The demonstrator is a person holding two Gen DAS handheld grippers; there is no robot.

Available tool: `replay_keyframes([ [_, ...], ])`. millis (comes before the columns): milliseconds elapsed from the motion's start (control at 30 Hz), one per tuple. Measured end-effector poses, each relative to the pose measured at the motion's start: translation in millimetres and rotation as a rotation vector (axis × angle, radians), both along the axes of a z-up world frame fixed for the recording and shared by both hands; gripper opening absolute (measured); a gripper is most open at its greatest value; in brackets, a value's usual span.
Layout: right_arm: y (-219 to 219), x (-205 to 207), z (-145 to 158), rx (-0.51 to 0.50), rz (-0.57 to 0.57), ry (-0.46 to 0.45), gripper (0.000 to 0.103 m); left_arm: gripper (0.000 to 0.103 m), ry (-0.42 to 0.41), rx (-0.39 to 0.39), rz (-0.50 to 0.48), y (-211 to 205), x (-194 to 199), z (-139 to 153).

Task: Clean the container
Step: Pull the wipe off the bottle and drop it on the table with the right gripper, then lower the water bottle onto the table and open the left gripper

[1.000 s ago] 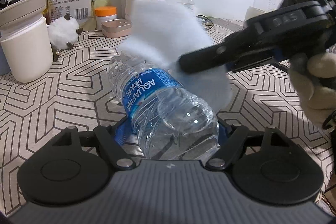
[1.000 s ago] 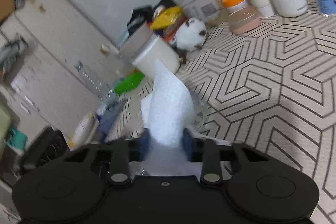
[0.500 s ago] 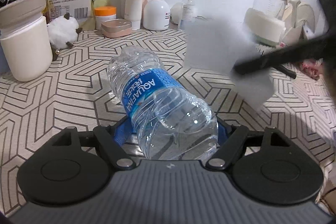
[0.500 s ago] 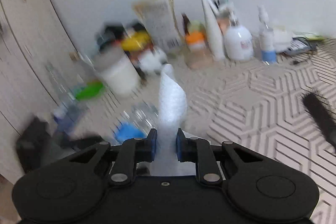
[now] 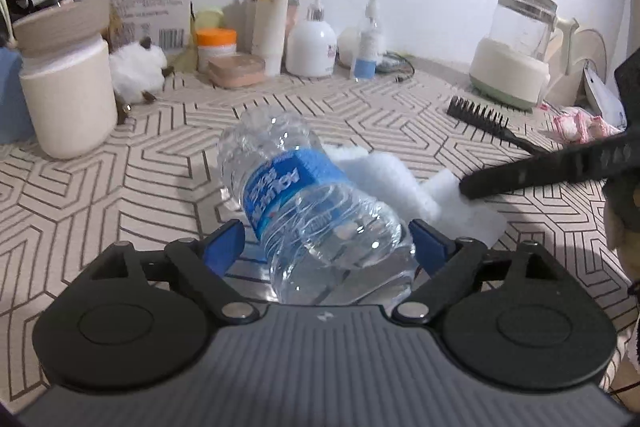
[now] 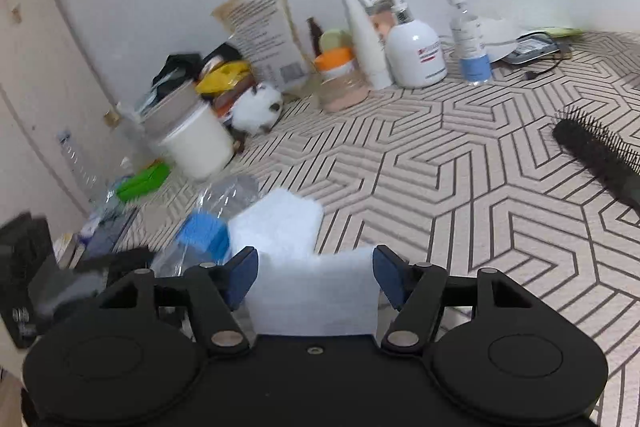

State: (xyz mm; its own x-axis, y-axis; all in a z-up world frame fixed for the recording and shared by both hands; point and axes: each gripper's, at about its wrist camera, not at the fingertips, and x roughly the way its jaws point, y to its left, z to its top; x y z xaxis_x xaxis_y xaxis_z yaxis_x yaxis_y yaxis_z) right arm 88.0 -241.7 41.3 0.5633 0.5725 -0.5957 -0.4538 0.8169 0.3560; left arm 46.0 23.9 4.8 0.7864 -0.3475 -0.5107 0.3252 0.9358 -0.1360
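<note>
Left gripper (image 5: 324,239) had its fingers spread wide, water bottle (image 5: 308,203) lying between them on the patterned table (image 5: 168,155), pads not obviously touching it. Right gripper (image 6: 314,277) was spread wide too, with the white cloth (image 6: 288,227) loose between its fingers, flat beside the bottle. Farther right lay a black hairbrush (image 6: 600,155), bare tabletop in between. Jars and the pump bottle (image 5: 312,43) lined the back wall.
</note>
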Motion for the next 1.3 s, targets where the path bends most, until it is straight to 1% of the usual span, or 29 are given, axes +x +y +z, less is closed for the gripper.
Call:
replay_keyframes([
  [33, 1.3, -1.2, -2.3, -0.007, 0.003, 0.006, 0.069, 0.093, -0.007, 0.006, 0.004, -0.5, -1.0, 0.4],
  [100, 4.2, -4.2, -6.5, -0.013, 0.000, 0.013, 0.069, 0.094, -0.012, 0.024, 0.022, -1.9, -1.8, 1.1],
  [200, 6.7, -12.1, -9.3, 0.001, -0.007, 0.012, 0.069, 0.095, 0.004, 0.052, 0.042, -3.9, -2.3, 1.5],
  [367, 5.3, -37.6, -3.0, 0.010, -0.021, -0.033, 0.069, 0.095, 0.008, 0.088, 0.058, -5.5, -5.1, 2.1],
  [533, 10.0, -50.5, 1.4, -0.011, -0.026, -0.063, 0.070, 0.095, 0.027, 0.119, 0.072, -7.2, -8.9, 1.2],
  [567, 11.2, -51.9, 1.9, -0.018, -0.029, -0.068, 0.071, 0.095, 0.036, 0.120, 0.065, -7.2, -9.5, 0.7],
  [633, 13.9, -54.6, 2.3, -0.035, -0.040, -0.079, 0.074, 0.095, 0.040, 0.121, 0.094, -5.1, -11.7, 0.9],
  [733, 20.5, -59.6, 1.0, -0.079, -0.045, -0.078, 0.075, 0.095, 0.049, 0.120, 0.108, -3.9, -20.3, 2.9],
  [833, 24.9, -67.3, 0.2, -0.073, -0.027, -0.076, 0.075, 0.095, 0.048, 0.119, 0.125, -2.1, -33.0, 6.2],
  [933, 29.3, -76.1, -0.5, -0.082, -0.028, -0.083, 0.075, 0.095, -0.001, 0.142, 0.141, -4.4, -54.0, 13.2],
  [1000, 32.5, -82.6, -1.6, -0.102, -0.037, -0.095, 0.075, 0.095, -0.019, 0.154, 0.135, -7.7, -66.4, 16.3],
  [1033, 33.9, -86.1, -2.8, -0.113, -0.046, -0.102, 0.075, 0.098, -0.024, 0.158, 0.132, -9.7, -71.9, 17.0],
  [1167, 39.4, -96.2, -10.4, -0.169, -0.098, -0.134, 0.076, 0.101, -0.025, 0.189, 0.138, -16.3, -83.9, 13.2],
  [1300, 41.1, -99.4, -18.4, -0.202, -0.133, -0.149, 0.077, 0.101, -0.003, 0.182, 0.136, -17.9, -86.8, 3.7],
])
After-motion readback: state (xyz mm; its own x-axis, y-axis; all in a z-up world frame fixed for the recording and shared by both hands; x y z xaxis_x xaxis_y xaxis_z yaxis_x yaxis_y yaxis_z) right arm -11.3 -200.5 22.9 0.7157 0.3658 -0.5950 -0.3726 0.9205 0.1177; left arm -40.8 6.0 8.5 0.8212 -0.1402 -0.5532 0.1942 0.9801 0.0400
